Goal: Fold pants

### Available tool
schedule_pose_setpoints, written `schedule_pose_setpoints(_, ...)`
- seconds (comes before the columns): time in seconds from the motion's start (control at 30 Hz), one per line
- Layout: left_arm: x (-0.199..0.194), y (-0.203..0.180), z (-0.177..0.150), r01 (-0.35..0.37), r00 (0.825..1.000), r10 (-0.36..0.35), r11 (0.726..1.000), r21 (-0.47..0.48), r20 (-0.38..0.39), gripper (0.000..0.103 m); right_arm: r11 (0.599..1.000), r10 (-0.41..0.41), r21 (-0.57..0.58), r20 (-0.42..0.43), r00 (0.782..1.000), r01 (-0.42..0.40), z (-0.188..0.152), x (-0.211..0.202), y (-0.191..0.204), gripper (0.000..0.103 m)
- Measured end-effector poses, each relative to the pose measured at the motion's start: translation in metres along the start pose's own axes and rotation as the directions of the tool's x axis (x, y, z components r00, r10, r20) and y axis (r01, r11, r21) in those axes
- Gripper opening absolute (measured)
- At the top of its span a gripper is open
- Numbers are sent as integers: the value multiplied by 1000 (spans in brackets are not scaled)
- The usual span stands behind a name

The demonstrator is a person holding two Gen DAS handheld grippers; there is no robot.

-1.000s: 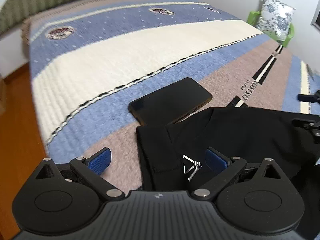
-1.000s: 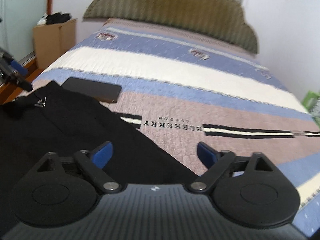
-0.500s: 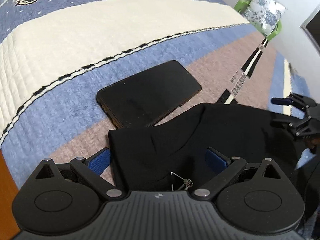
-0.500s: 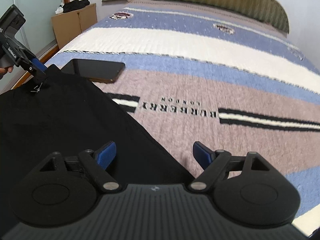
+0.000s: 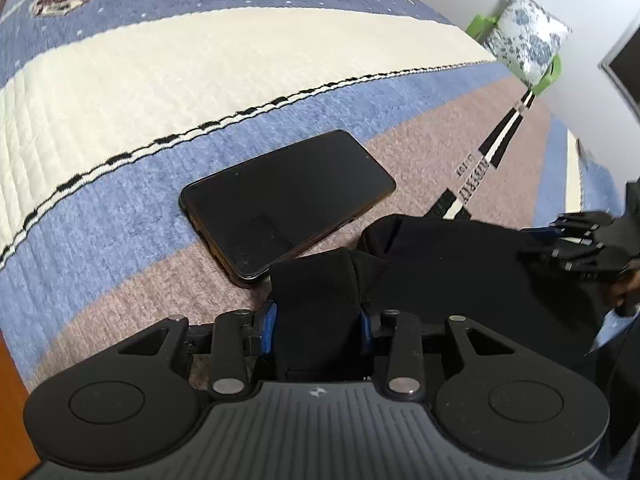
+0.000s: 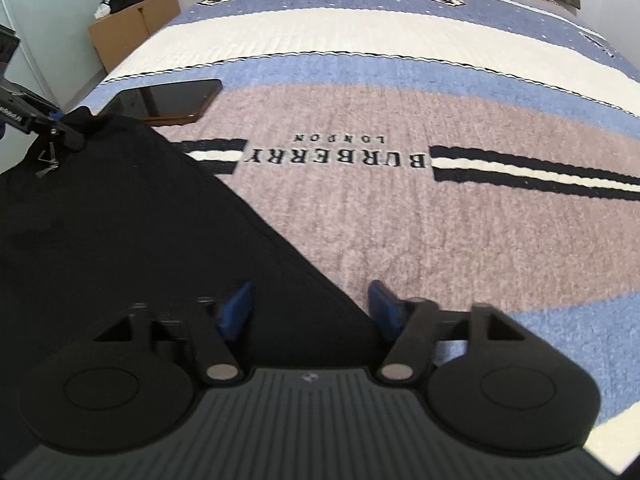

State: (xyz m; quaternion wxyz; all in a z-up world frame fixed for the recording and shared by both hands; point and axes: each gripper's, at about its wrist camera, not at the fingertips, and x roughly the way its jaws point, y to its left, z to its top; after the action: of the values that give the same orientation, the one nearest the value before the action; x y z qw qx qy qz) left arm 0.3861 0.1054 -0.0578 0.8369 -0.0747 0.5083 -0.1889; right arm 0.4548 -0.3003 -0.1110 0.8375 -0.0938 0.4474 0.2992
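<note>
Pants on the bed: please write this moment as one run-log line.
left gripper: shut on pants corner | right gripper: closing, over pants edge, not yet pinched | phone: beside pants

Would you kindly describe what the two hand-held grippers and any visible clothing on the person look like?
Each hand-held gripper, left and right, has a matte black ribbed body with a small pale logo, two round black discs, black linkage arms with silver pivot pins, and blue pads on its fingers. No cables show. In the left wrist view, a light blue sleeve edge appears behind the right one.
</note>
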Motion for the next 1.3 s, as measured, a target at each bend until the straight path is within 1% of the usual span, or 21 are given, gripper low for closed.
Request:
schedule_pose_setpoints(0.03, 1, -2, -1, -9, 1000, 9, 1000, 6, 3, 36, 1000, -2, -3, 1, 1000, 2, -1, -2, 1, 32)
schedule_pose_setpoints(0.07, 0, -3, -2, -12, 1000, 12, 1000, 3, 6, 36, 1000, -12, -7, -2, 1000, 12, -1, -4, 2, 26)
schedule_pose_setpoints(0.1, -1, -3, -2, -10, 1000, 10, 1000, -5, 11, 35, 1000, -21, -10, -5, 1000, 21, -1, -6, 3, 11)
schedule_pose_setpoints(0.13, -3, -3, -2, -2, 1000, 3, 1000, -14, 15, 34, 1000, -30, -10, -9, 1000, 30, -1, -8, 4, 8)
schedule_pose_setpoints(0.2, -8, -2, -3, 12, 1000, -11, 1000, -26, 25, 33, 996, -73, -51, 0, 997, 73, -3, -13, 15, 5)
schedule_pose_setpoints(0.27, -17, -3, -6, 18, 999, -17, 1000, -26, 44, 33, 987, -123, -100, 12, 992, 124, -5, -18, 29, 4)
schedule_pose_setpoints(0.33, -27, -6, -8, 20, 998, -19, 1000, -17, 67, 33, 969, -189, -153, 44, 981, 194, -8, -26, 45, 4)
schedule_pose_setpoints(0.4, -38, -11, -11, 16, 996, -15, 1000, -8, 90, 33, 946, -247, -196, 86, 965, 259, -13, -37, 62, 4)
schedule_pose_setpoints(0.53, -68, -28, -23, 4, 990, -10, 999, 41, 144, 33, 901, -331, -233, 172, 928, 365, -28, -66, 92, 4)
schedule_pose_setpoints(0.63, -90, -42, -40, -21, 984, 3, 995, 101, 178, 33, 876, -367, -241, 227, 902, 418, -44, -91, 114, 4)
schedule_pose_setpoints(0.7, -104, -50, -52, -32, 981, 6, 991, 132, 194, 33, 866, -380, -241, 252, 890, 438, -54, -106, 128, 4)
schedule_pose_setpoints(0.8, -121, -55, -77, -26, 979, -7, 987, 158, 205, 34, 854, -390, -240, 288, 874, 461, -71, -130, 150, 4)
schedule_pose_setpoints(0.97, -141, -57, -126, -18, 973, -32, 977, 211, 229, 34, 834, -401, -263, 316, 860, 485, -106, -160, 193, 4)
schedule_pose_setpoints(1.07, -146, -55, -158, -15, 971, -41, 972, 233, 234, 35, 833, -395, -273, 318, 862, 482, -129, -171, 219, 4)
schedule_pose_setpoints(1.13, -147, -55, -177, -32, 970, -35, 963, 267, 240, 36, 833, -389, -282, 312, 867, 476, -144, -176, 234, 4)
schedule_pose_setpoints(1.23, -149, -58, -203, -74, 965, -13, 945, 318, 263, 39, 813, -399, -325, 296, 868, 484, -167, -172, 255, 4)
schedule_pose_setpoints(1.3, -151, -59, -213, -84, 964, -7, 941, 328, 267, 39, 802, -397, -357, 282, 873, 480, -180, -165, 265, 4)
